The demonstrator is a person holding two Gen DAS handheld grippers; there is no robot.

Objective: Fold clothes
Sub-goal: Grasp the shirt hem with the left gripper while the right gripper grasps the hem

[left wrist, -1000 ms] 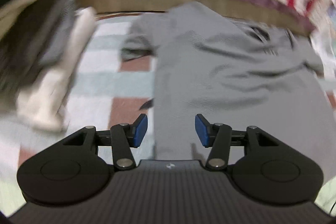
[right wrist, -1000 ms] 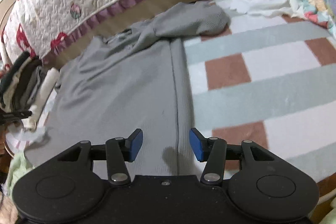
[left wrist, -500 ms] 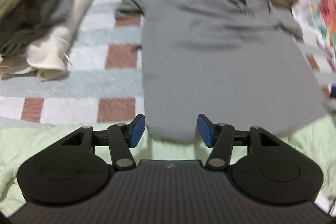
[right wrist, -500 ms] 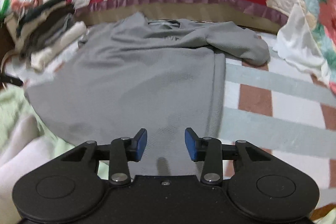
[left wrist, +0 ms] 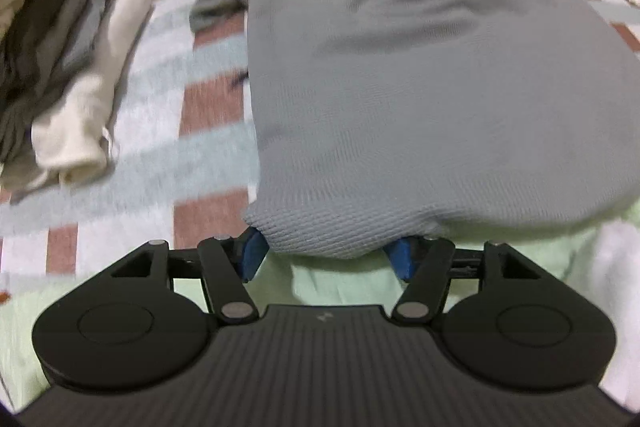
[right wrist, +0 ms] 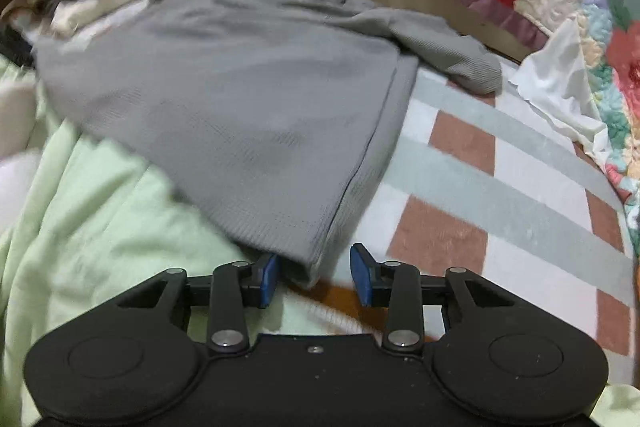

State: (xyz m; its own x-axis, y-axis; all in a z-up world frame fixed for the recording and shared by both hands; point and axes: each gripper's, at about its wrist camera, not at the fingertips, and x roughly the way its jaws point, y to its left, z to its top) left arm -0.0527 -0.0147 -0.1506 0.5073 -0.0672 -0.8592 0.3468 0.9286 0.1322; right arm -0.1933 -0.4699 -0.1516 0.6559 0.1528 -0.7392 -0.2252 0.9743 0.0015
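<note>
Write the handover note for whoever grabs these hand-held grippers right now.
Left hand-held gripper: open, jaws either side of the grey shirt's hem, not clamped.
Right hand-held gripper: open, at the hem corner on the shirt's side seam, nothing held.
The shirt lies spread flat on the checked blanket, collar at the far end, one sleeve folded across.
A stack of folded clothes sits to the left.
Done: shirt laid out. Left: grip the hem and make every fold.

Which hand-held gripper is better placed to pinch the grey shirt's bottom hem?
Left hand-held gripper: the grey shirt hem fills its open jaws. The right only brackets a corner.
</note>
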